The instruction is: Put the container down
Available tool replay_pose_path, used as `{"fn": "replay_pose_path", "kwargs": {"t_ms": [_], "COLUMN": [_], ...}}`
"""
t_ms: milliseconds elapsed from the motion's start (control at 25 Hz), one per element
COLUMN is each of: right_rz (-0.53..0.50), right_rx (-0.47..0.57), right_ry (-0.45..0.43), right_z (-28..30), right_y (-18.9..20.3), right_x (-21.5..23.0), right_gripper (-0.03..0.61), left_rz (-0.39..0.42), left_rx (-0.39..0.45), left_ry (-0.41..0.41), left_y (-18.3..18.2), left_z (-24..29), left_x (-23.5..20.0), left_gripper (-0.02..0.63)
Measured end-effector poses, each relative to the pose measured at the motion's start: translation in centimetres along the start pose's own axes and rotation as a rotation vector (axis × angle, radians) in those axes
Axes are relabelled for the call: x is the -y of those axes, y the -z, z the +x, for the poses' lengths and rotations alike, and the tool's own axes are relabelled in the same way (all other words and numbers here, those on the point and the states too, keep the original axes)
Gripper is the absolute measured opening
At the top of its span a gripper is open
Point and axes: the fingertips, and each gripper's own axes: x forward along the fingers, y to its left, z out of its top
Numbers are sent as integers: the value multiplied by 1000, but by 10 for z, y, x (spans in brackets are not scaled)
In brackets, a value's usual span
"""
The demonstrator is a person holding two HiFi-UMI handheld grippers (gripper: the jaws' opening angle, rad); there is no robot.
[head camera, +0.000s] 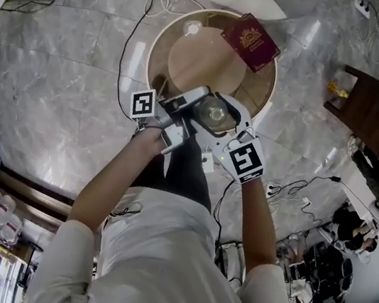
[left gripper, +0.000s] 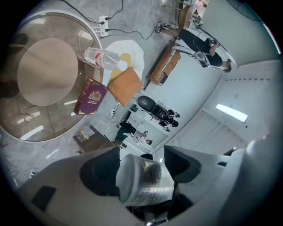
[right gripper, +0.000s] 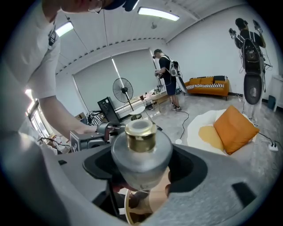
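Furthest left in the head view, the left claw (head camera: 186, 107) is held over the near rim of the round glass-topped surface (head camera: 157, 63), its marker cube (head camera: 143, 103) facing up. In the left gripper view its jaws are closed part-way onto a translucent cap (left gripper: 143, 181), a pale cylinder with print on its side that is pinched between the two pads. Beyond it that view shows the surface from above, with a maroon booklet (left gripper: 90, 96) bearing a gold crest lying flat near the rim; a clear plastic bottle (left gripper: 104, 57) lies on its side at the rim, and an orange cushion (left gripper: 125, 84) rests on the floor past it.

Just right of the left claw in the head view sits the container (head camera: 214, 112); it is held between the two tools, in the air over the surface's near rim, and is not resting on the glass. The maroon booklet lies well apart from it on the far side.

Further right, the right claw (right gripper: 142, 165) grips the container; in the right gripper view its jaws are closed against the rounded frosted body from both sides, and the uncapped gold threaded neck points away from the camera. Its marker cube (head camera: 245, 160) shows at the person's right wrist; behind it are a standing fan (right gripper: 123, 90) and a person (right gripper: 168, 75) at a bench.
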Motion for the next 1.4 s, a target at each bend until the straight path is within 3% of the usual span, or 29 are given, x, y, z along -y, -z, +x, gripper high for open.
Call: {"fn": "replay_pose_path", "kwargs": {"t_ms": [440, 960, 1400], "right_rz": [100, 138, 176], "right_rx": [2, -21, -18], "right_ry": [41, 112, 215], "right_z": [56, 113, 160], "right_y": [43, 112, 155], "right_x": [45, 99, 149], "right_gripper": [334, 336, 334], "left_rz": [-4, 58, 85], "left_rx": [63, 43, 48], "left_ry": [-85, -148, -142], "left_y": [-67, -124, -170], "left_z": [-9, -22, -41], "left_x": [-58, -119, -157], "left_gripper": [299, 299, 299]}}
